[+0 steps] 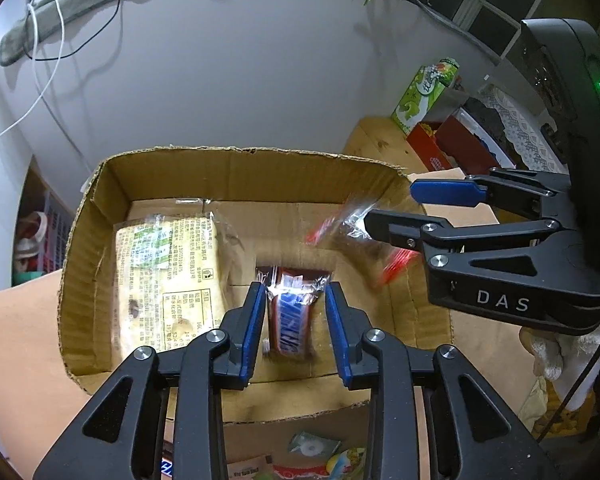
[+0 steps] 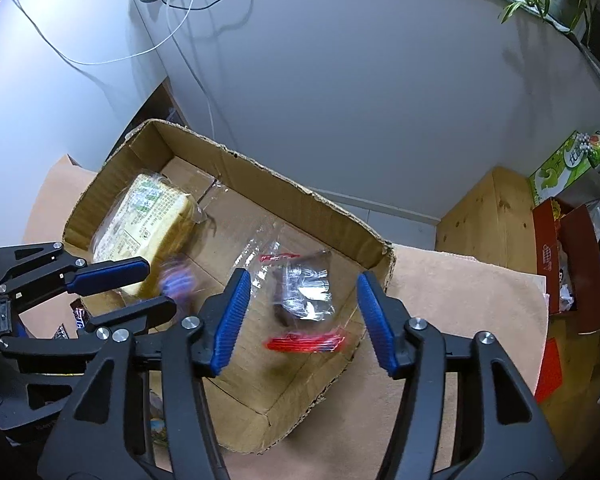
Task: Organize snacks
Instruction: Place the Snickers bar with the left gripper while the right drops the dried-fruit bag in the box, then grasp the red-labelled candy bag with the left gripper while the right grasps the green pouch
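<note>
brown corrugated cardboard box (image 1: 100,200) sits under both our released sets of fingers, the brown chocolate bar (image 1: 290,320) and the clear red-edged packet (image 2: 304,300) blurred over its floor; we judge either might bounce out.

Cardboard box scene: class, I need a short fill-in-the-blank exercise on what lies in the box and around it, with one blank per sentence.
1. The cardboard box is open at the ____.
2. The clear packet below the right gripper has sealed ends coloured ____.
3. The large pale bread pack lies against the box's ____ wall in the left wrist view.
4. The pads of the left gripper are coloured ____.

Missing words: top; red; left; blue
</note>
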